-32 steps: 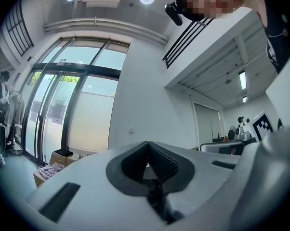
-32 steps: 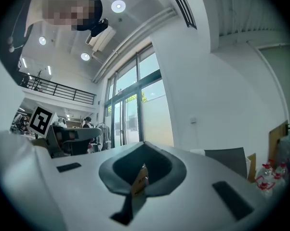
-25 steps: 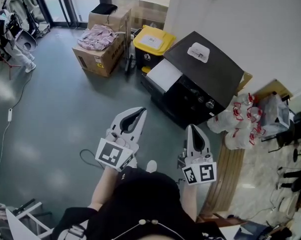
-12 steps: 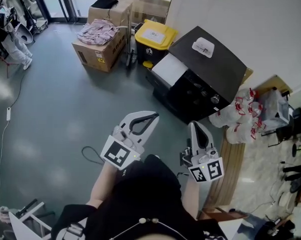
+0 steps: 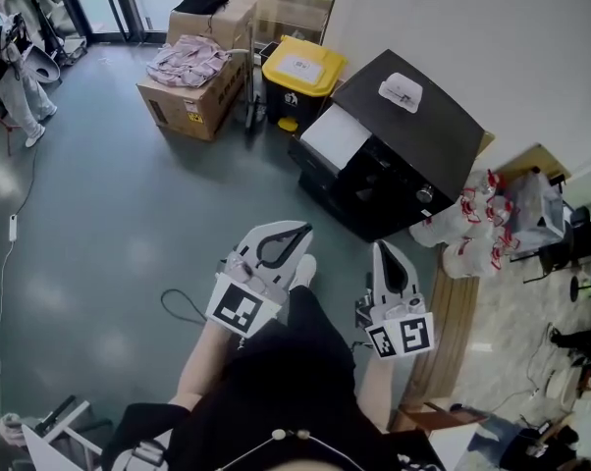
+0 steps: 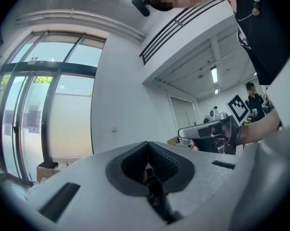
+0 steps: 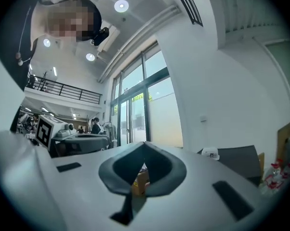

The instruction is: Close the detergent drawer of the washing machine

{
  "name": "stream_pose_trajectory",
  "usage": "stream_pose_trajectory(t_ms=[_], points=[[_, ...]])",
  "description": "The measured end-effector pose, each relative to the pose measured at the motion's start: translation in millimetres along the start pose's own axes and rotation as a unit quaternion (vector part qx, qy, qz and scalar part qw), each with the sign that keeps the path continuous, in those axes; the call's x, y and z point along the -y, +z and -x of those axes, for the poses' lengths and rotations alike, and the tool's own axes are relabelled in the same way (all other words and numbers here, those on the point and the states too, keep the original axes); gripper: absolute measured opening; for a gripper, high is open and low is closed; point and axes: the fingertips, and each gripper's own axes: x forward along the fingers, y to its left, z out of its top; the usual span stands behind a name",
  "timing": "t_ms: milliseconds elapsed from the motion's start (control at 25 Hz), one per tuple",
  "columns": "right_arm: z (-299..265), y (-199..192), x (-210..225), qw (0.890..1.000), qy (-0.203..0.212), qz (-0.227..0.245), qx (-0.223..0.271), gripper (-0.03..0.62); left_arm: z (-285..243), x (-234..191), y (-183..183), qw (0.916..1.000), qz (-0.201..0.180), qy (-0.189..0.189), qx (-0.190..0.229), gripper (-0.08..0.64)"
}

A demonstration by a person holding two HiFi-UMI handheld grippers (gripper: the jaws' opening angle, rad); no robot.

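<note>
The black washing machine [image 5: 413, 135] stands against the white wall, seen from above in the head view. Its white detergent drawer [image 5: 337, 137] sticks out at the machine's left front corner. My left gripper [image 5: 301, 229] is shut and empty, held over the floor well short of the machine. My right gripper [image 5: 382, 249] is also shut and empty, beside the left one and just in front of the machine's lower edge. In the left gripper view the shut left gripper [image 6: 147, 144] points at the wall. In the right gripper view the machine's top [image 7: 241, 159] shows past the shut right gripper [image 7: 145, 143].
A cardboard box [image 5: 192, 91] with pink cloth on it and a yellow bin [image 5: 300, 75] stand left of the machine. White bags with red print [image 5: 472, 235] lie at its right. A cable [image 5: 178, 307] lies on the floor by my left arm.
My left gripper has rolled a little and drifted right and slightly lower. My right gripper has shifted slightly. Both stay shut.
</note>
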Motion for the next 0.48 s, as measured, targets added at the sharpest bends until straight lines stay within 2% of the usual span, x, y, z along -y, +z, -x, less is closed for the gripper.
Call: stream_pose_trajectory(t_ms=[120,320,480], points=[[-7,-12,0,0.999,0.006,0.025,-0.02,0.003,1,-13,-4,0.9996,0.022,0.015,0.003,0.005],[-20,-28,10,0.999,0.015,0.013,-0.037,0.003,-5,-34,-11,0.9961,0.08,0.036,0.004,0.006],[-33,-36,17,0.998,0.023,0.024,-0.047,0.008,-16,-44,-21,0.9952,0.09,0.04,-0.007,0.006]])
